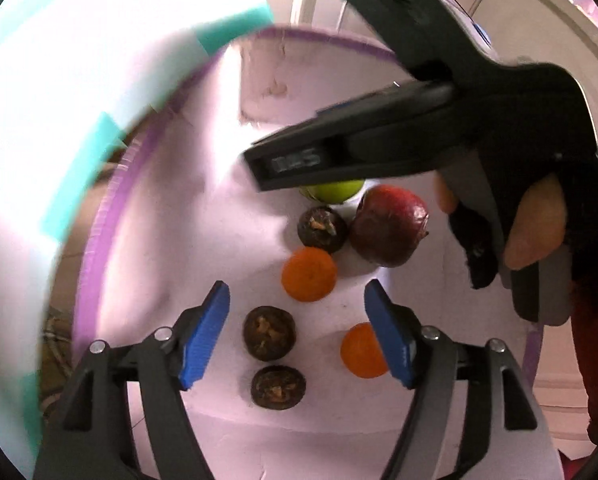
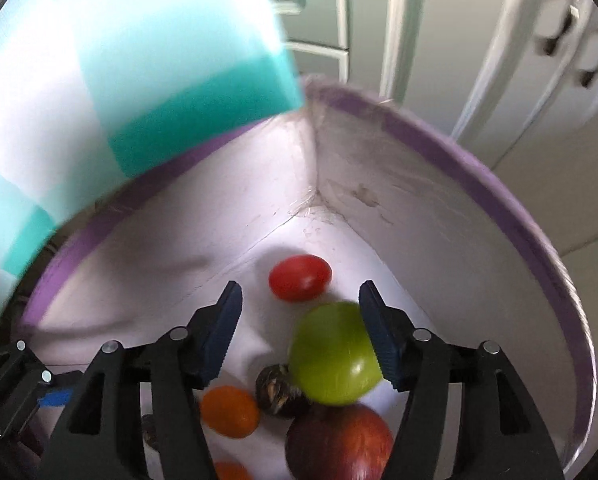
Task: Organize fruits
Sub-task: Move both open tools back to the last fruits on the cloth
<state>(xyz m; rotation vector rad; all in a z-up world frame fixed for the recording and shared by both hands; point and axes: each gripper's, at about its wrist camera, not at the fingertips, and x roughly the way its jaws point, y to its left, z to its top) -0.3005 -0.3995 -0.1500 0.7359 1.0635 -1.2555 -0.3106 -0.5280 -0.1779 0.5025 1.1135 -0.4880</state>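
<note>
Item: green fruit point(image 2: 334, 354), low in the purple-rimmed box point(image 2: 499, 184). It lies right of centre between my right tongs point(image 2: 299, 332), blurred, seemingly brushing the right pad, unclamped. My left tongs point(image 1: 297, 332) are released above a dark fruit point(image 1: 269, 333).

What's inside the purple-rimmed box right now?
Box contents: a green fruit, red tomato, red apple, two oranges, three dark brown fruits. The tongs cover part of the floor.
</note>
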